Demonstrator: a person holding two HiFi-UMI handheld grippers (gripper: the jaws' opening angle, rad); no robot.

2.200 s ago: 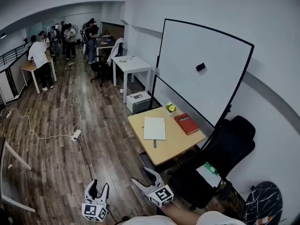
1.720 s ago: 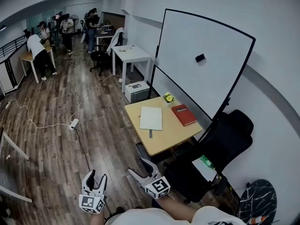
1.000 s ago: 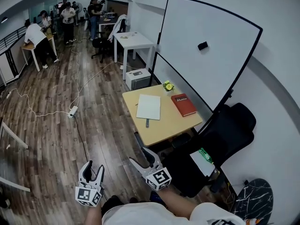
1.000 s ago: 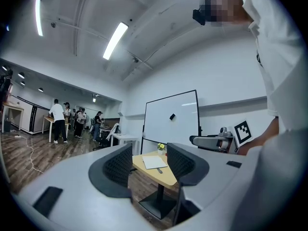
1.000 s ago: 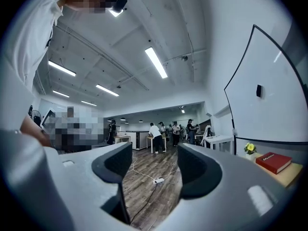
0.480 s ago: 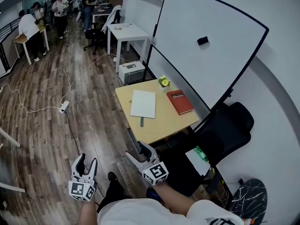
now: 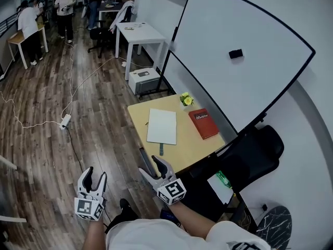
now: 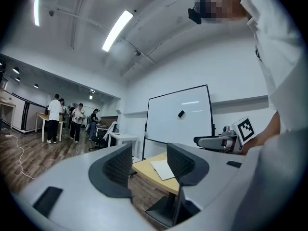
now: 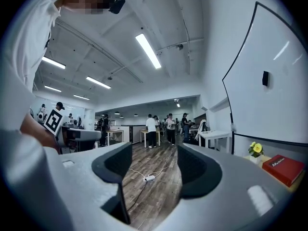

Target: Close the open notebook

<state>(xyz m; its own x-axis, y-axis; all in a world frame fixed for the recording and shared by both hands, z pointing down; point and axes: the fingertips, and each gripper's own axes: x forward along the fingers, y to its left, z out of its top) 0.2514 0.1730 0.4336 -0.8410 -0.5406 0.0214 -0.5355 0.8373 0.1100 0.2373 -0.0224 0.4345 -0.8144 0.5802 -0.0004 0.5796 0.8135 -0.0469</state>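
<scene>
Reach comes first: the notebook lies flat, white page up, in the middle of the worktop, well apart from both grippers. The left gripper and the right gripper hang low over the floor, fingers apart and empty. Closing it with hard fingers may well pinch a single thin page and crease it. They could also shove the whole notebook toward the pen near its front edge or the red book beside it.
</scene>
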